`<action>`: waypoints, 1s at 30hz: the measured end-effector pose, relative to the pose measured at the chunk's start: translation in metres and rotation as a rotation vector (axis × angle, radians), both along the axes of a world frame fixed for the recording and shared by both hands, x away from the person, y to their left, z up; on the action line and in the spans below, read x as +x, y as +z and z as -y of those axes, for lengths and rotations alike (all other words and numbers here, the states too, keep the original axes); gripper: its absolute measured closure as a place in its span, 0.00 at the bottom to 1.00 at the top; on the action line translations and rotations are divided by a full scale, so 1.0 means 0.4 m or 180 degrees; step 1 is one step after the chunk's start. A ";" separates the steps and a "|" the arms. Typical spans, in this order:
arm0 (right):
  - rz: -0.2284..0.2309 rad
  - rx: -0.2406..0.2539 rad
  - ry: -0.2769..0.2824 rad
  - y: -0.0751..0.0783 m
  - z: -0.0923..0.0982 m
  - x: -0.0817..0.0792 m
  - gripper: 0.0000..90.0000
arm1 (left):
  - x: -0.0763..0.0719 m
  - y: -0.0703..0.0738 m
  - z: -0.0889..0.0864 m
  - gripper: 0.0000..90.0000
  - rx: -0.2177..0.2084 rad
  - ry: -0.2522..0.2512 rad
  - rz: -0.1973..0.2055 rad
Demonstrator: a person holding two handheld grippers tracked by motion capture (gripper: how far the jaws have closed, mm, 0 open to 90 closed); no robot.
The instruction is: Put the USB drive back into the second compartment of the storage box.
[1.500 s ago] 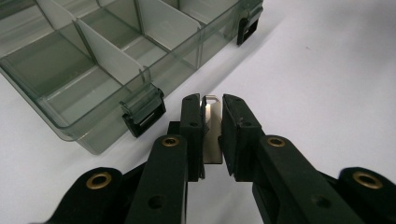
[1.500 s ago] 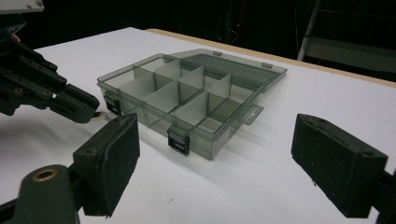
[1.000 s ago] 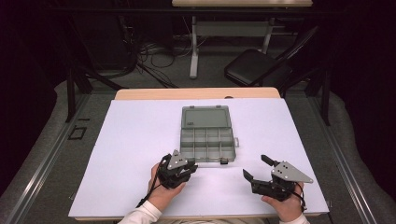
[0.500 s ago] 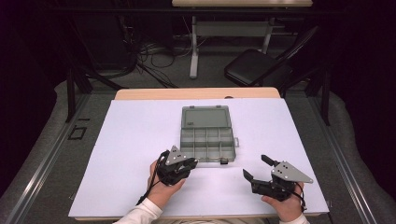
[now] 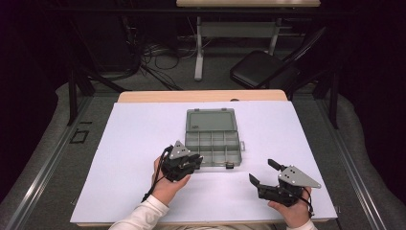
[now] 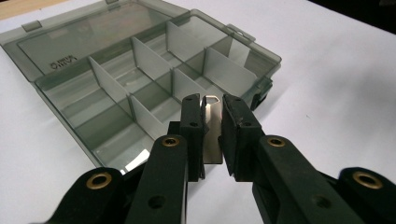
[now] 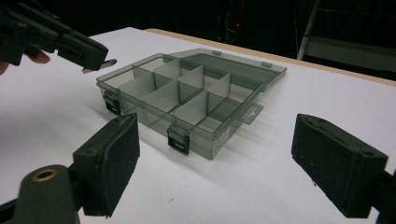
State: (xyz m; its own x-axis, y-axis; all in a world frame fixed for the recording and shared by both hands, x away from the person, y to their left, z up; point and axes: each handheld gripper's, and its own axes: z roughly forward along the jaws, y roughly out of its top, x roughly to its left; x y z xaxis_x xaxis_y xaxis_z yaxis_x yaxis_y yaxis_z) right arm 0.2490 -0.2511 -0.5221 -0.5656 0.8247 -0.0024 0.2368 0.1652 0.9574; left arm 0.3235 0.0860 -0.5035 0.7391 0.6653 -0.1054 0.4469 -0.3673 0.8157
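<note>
A smoky-grey plastic compartment box [image 5: 213, 141] lies open on the white sheet, its lid folded back flat and its cells empty. My left gripper [image 5: 195, 160] hovers at the box's near left corner, shut on a small silver metal piece [image 6: 211, 126] that stands upright between the pads, above the front cells [image 6: 116, 88]. In the right gripper view the same left gripper [image 7: 91, 51] holds the metal tip [image 7: 100, 66] over the box's [image 7: 187, 93] corner. My right gripper [image 5: 262, 171] rests to the right of the box near the front edge, open with nothing between its pads [image 7: 109, 163].
A white sheet [image 5: 134, 139] covers the wooden table [image 5: 201, 96], with bare room left and right of the box. A black chair [image 5: 263, 72] and a table leg stand on the floor beyond the far edge.
My left gripper has risen a little and edged toward the box with the metal piece in it. The right gripper has kept still.
</note>
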 end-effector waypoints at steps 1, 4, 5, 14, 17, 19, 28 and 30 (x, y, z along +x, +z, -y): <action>-0.0004 0.0005 0.0003 0.000 0.000 0.000 0.17 | 0.005 0.004 0.000 0.88 -0.0010 0.0006 -0.0005; -0.0009 0.0000 0.0013 -0.001 0.000 0.001 0.17 | 0.019 0.015 -0.004 0.88 -0.0037 0.0033 -0.0032; -0.0013 -0.0006 0.0015 -0.001 0.000 0.001 0.17 | 0.024 0.018 -0.005 0.88 -0.0051 0.0032 -0.0046; -0.0012 0.0005 0.0015 -0.002 0.000 0.002 0.17 | 0.053 0.044 -0.003 0.88 -0.0006 0.0063 -0.0014; -0.0013 0.0021 0.0009 -0.003 -0.001 0.002 0.17 | 0.060 0.051 0.000 0.88 -0.0001 0.0081 0.0000; -0.0018 0.0007 0.0013 -0.003 0.000 0.002 0.17 | 0.065 0.057 0.002 0.88 0.0005 0.0095 0.0014; -0.0036 0.0014 0.0007 -0.004 -0.001 0.002 0.17 | 0.081 0.076 0.013 0.88 0.0026 0.0095 0.0045; -0.0034 0.0015 0.0010 -0.004 -0.001 0.003 0.17 | 0.087 0.078 0.015 0.88 0.0044 0.0103 0.0063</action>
State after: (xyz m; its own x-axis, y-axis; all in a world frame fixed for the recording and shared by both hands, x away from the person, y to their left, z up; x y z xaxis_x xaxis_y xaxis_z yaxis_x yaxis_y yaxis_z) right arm 0.2501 -0.2507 -0.5237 -0.5682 0.8229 0.0074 0.2463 0.1615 0.9556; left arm 0.3582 0.0799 -0.4723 0.7191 0.6901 -0.0817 0.4426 -0.3642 0.8194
